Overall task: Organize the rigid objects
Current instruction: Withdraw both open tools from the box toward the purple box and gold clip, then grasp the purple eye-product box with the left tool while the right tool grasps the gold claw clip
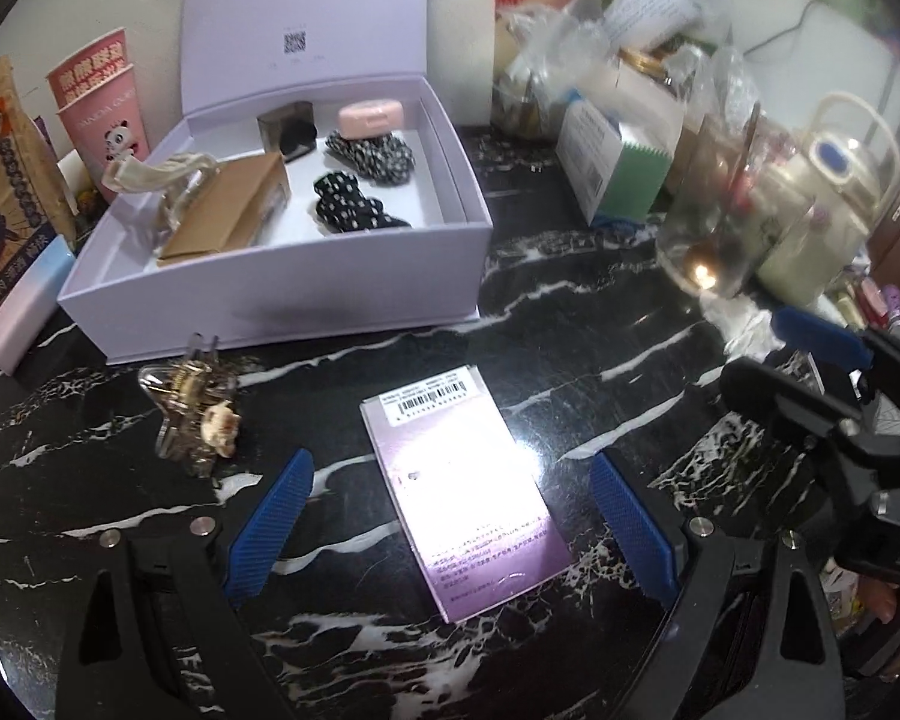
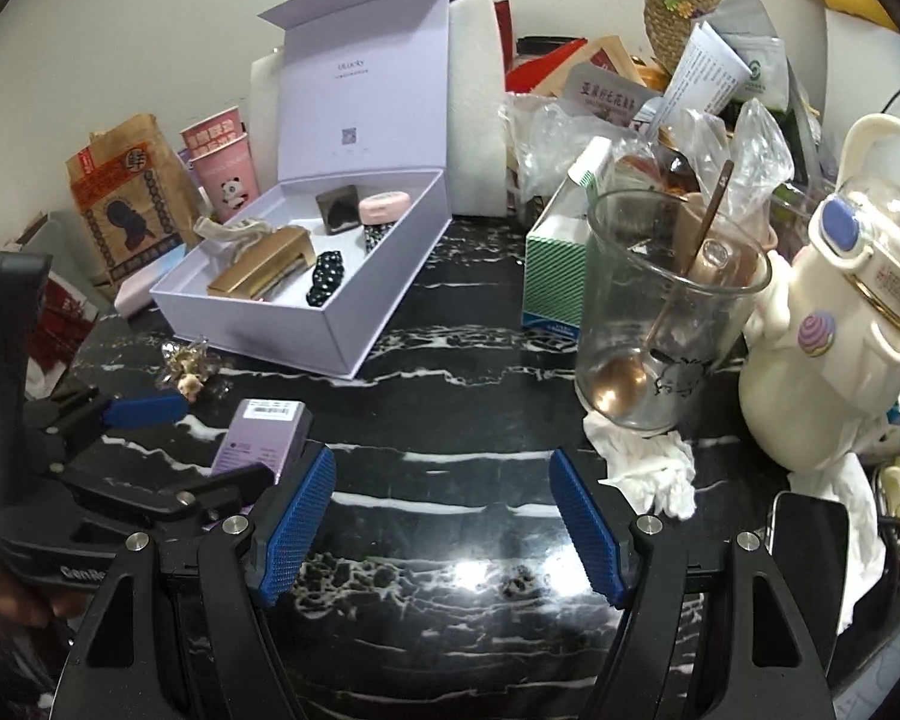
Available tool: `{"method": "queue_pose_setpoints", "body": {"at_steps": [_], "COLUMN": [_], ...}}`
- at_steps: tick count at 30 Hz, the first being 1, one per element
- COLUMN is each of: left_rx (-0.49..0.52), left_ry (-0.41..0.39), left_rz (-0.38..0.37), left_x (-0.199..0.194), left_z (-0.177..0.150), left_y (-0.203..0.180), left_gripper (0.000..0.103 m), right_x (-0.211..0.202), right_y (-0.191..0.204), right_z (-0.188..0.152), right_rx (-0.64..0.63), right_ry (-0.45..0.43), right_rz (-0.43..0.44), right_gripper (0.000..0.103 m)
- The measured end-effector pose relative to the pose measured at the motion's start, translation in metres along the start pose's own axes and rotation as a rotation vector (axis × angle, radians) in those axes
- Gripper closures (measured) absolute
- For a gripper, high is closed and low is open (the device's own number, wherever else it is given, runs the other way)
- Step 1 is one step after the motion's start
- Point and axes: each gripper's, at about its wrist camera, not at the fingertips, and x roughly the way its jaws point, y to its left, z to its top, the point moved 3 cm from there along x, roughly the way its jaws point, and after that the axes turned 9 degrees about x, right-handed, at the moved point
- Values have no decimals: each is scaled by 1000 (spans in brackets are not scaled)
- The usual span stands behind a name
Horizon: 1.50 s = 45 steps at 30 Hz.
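Observation:
A small purple carton (image 1: 465,489) with a barcode lies flat on the black marble table, between the open fingers of my left gripper (image 1: 456,480); the pads do not touch it. It also shows in the right wrist view (image 2: 261,441). An open lilac gift box (image 1: 282,222) behind it holds a tan box (image 1: 225,213), a pink case (image 1: 371,118) and black hair ties (image 1: 354,207). A clear hair claw (image 1: 195,405) lies in front of the box. My right gripper (image 2: 444,516) is open and empty over bare marble.
A glass beaker with a spoon (image 2: 660,312), a cream kettle (image 2: 834,330), crumpled tissue (image 2: 642,462) and a phone (image 2: 810,546) stand at the right. A green striped carton (image 2: 555,267), plastic bags and paper packets crowd the back. Snack bags (image 2: 123,204) stand at the left.

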Motion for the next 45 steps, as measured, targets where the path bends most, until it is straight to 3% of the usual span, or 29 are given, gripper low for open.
{"method": "queue_pose_setpoints", "body": {"at_steps": [4, 8, 14, 17, 18, 27, 37, 45], "left_rx": [-23, -38, -35, -35, -62, -109, -250, -375], "left_ry": [27, 57, 77, 26, 19, 8, 24, -8], "left_rz": [-13, 23, 54, 49, 47, 33, 165, 256], "left_x": [12, 20, 18, 9, 7, -17, -44, -52], "left_z": [-3, -7, -8, -11, -13, -40, -90, -110], "left_y": [0, 1, 5, 9, 13, 38, 96, 147], "left_gripper": [8, 9, 18, 46, 47, 49, 49, 49], "right_x": [4, 9, 18, 22, 23, 33, 66, 95], "right_y": [0, -1, -1, 1, 2, 32, 101, 160], "right_z": [2, 4, 5, 5, 5, 7, -1, -1], "right_rx": [-9, -8, 28, 45, 48, -22, -145, -264], "right_ry": [5, 17, 48, 66, 72, 85, 138, 165], "right_rz": [-2, -7, 28, 45, 47, 73, 201, 278], "right_gripper": [29, 29, 29, 29, 28, 29, 29, 29]}}
